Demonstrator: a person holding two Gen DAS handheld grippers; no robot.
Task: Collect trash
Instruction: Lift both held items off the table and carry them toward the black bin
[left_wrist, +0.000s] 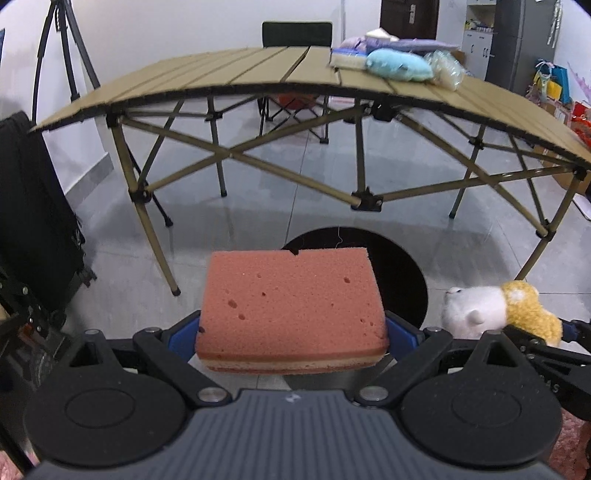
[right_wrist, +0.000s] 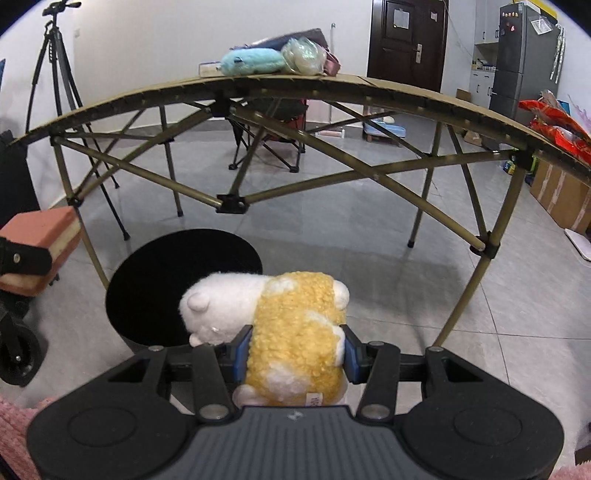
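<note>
Above the black bin (right_wrist: 184, 284) on the floor, before the folding bench (left_wrist: 229, 74), the left claw (left_wrist: 291, 332) is clamping a pink sponge (left_wrist: 291, 310) and the right claw (right_wrist: 295, 350) is clamping a plush toy (right_wrist: 280, 317). Both loads are hanging near the bin's rim, so an early release could be dropping them onto the tiles.

Pink sponge (left_wrist: 291, 306), white-and-yellow plush (right_wrist: 280, 325), black bin (right_wrist: 177, 280).

Even, fairly bright indoor light gives soft shadows under the table (left_wrist: 207, 77) and pale sheen on the floor tiles (right_wrist: 369, 221) (both views bow strongly at the edges).
</note>
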